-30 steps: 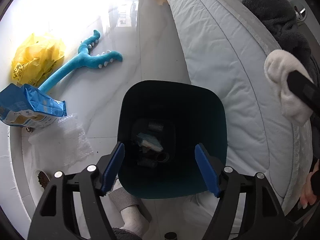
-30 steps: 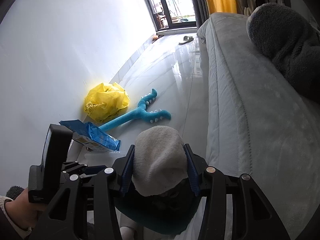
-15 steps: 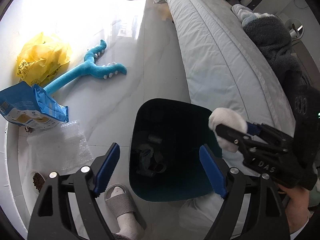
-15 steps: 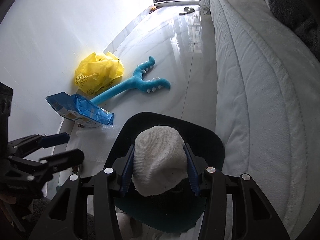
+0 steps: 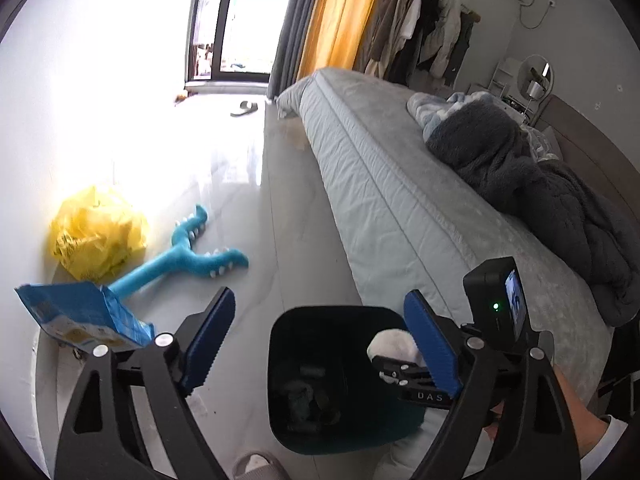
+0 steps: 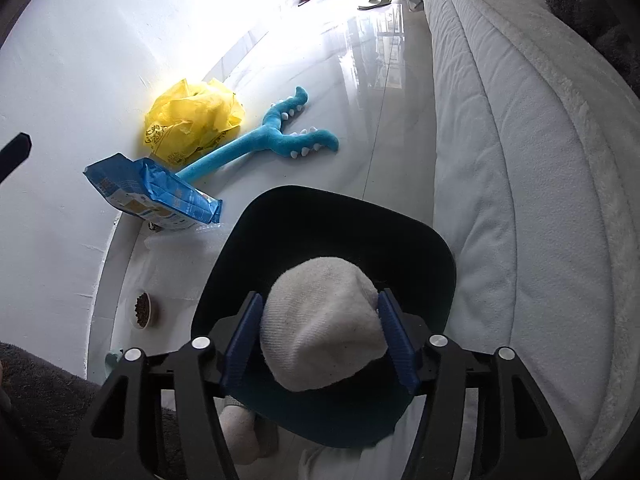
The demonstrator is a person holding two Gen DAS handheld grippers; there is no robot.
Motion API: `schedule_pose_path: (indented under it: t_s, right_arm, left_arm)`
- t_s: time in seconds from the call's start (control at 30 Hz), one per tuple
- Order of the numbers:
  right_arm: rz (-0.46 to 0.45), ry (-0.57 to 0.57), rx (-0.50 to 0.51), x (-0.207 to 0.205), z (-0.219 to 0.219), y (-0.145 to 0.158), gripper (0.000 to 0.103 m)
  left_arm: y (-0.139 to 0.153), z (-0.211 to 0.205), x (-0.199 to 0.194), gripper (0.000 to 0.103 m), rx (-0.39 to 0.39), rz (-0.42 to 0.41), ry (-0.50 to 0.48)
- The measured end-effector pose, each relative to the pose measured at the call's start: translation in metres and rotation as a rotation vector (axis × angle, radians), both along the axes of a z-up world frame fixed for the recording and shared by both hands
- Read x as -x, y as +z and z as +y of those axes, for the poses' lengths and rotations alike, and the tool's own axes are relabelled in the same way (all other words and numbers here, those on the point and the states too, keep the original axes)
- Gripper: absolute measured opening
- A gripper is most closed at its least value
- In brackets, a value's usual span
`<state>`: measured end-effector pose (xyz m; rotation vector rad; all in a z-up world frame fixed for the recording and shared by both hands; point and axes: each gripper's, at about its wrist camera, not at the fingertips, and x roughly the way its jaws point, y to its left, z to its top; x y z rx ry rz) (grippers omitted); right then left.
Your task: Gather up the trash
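Here the right gripper [image 6: 320, 338] clamps a white sock [image 6: 322, 324] toe-forward over the bin [image 6: 436, 248]; left fingers [image 5: 208, 336] wide.

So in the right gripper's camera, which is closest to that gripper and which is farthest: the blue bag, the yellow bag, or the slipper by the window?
1. Blue bag, left on the floor.
2. Yellow bag, behind it by the wall.
3. Slipper, far off by the window.

We are reading "DAS" in pale letters on the black body of the right gripper [image 5: 402, 360]. We are seeing dark print on the crumpled yellow plastic bag [image 6: 192, 122] and markings on the blue foil pouch [image 6: 150, 196], both too blurred to read.
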<state>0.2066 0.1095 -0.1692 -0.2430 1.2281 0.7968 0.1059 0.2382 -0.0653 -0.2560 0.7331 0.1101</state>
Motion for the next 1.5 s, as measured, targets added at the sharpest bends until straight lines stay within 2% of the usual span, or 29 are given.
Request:
schedule_pose_path:
  t_s: [0.17, 0.23, 0.3, 0.4, 0.53, 0.67, 0.77, 0.93, 1.07, 1.23, 1.37, 1.5]
  right_arm:
    - [-0.039, -0.017, -0.021, 0.0, -0.02, 0.021, 0.07]
    - [-0.066, -0.037, -0.055, 0.002, -0.032, 0.037, 0.072]
    - [-0.095, -0.065, -0.098, 0.005, -0.045, 0.053, 0.078]
    - [-0.143, -0.103, -0.158, 0.012, -0.069, 0.078, 0.082]
    - [-0.256, -0.137, -0.176, 0.024, -0.104, 0.11, 0.088]
    - [-0.301, -0.215, -0.215, 0.031, -0.149, 0.141, 0.093]
    - [-0.388, -0.27, -0.214, 0.04, -0.184, 0.162, 0.098]
    - [-0.514, -0.344, -0.197, 0.063, -0.246, 0.191, 0.099]
    - [-0.598, -0.377, -0.195, 0.088, -0.287, 0.204, 0.1]
    - [-0.698, -0.444, -0.207, 0.124, -0.332, 0.219, 0.1]
    - [-0.714, -0.473, -0.155, 0.138, -0.349, 0.213, 0.1]
    - [-0.704, -0.514, -0.191, 0.147, -0.362, 0.208, 0.1]
  left_arm:
    - [0.027, -0.019, 0.017, 0.096, -0.06, -0.104, 0.013]
    - [0.037, -0.033, 0.022, 0.097, -0.132, -0.135, 0.017]
    - [0.046, -0.044, 0.027, 0.098, -0.136, -0.172, -0.003]
    - [0.058, -0.062, 0.032, 0.099, -0.122, -0.214, -0.013]
    - [0.065, -0.083, 0.038, 0.1, -0.126, -0.238, -0.026]
    - [0.063, -0.099, 0.037, 0.1, -0.14, -0.224, -0.035]
    - [0.067, -0.114, 0.041, 0.1, -0.177, -0.228, -0.048]
    - [0.07, -0.131, 0.05, 0.1, -0.221, -0.24, -0.054]
    - [0.066, -0.14, 0.059, 0.1, -0.265, -0.226, -0.04]
    - [0.059, -0.145, 0.071, 0.1, -0.242, -0.218, -0.063]
    - [0.062, -0.157, 0.083, 0.1, -0.277, -0.243, -0.082]
    - [0.058, -0.168, 0.092, 0.1, -0.311, -0.26, -0.131]
